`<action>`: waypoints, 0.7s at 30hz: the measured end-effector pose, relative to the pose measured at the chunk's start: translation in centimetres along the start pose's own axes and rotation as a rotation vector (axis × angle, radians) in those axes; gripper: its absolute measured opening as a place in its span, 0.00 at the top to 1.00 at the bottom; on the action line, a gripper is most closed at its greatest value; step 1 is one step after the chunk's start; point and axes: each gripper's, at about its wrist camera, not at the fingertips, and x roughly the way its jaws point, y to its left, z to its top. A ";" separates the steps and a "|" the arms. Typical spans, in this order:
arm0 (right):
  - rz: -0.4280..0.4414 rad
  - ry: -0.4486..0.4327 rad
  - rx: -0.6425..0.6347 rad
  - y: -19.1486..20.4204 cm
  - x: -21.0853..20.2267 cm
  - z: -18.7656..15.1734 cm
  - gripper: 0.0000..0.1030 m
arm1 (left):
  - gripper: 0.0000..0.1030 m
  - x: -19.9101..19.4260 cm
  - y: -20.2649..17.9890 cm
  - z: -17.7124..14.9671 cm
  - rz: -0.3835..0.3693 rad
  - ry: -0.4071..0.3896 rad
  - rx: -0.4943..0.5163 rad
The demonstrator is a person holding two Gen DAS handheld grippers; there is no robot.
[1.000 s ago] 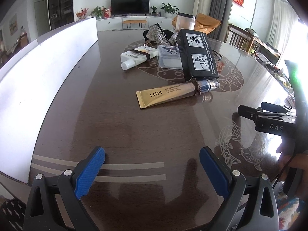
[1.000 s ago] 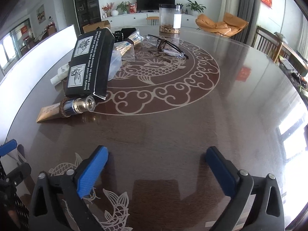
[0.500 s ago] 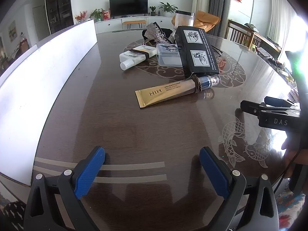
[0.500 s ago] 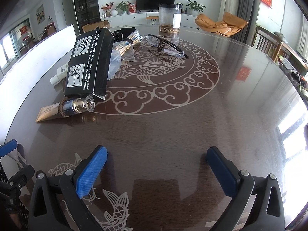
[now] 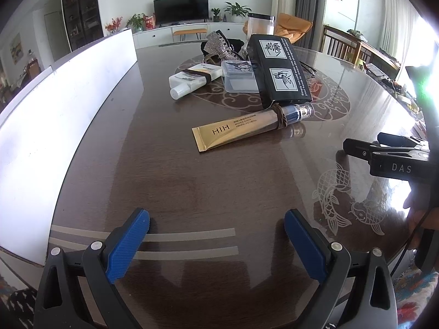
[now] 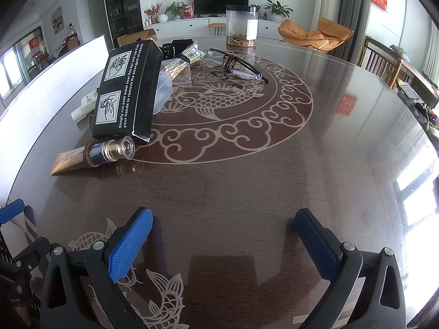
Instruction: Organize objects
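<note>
Both tools, left and right, hover released, seemingly clear of the gold tube.

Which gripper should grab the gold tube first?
Probably the left gripper: the gold tube lies almost straight ahead of its open jaws. For the right gripper, also open, the tube sits far off to its left.

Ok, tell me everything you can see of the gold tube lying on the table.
The gold tube lies flat on the dark table, its crimped flat end toward the left gripper. It looks like glossy metallic plastic, printed HIH with small text. A brown band rings its neck; beyond that sit a dark blue collar and a clear cap. The black box lies just behind the cap end; contact unclear. Neither gripper touches it.
</note>
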 end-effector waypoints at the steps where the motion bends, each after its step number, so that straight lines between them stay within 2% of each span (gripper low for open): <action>1: 0.000 0.000 0.000 0.0 0.0 0.0 0.00 | 0.03 0.0 0.1 0.0 0.000 0.000 -0.003; 21: 0.000 0.000 0.000 0.0 0.0 0.0 0.00 | 0.00 0.1 0.0 -0.1 0.004 -0.009 -0.003</action>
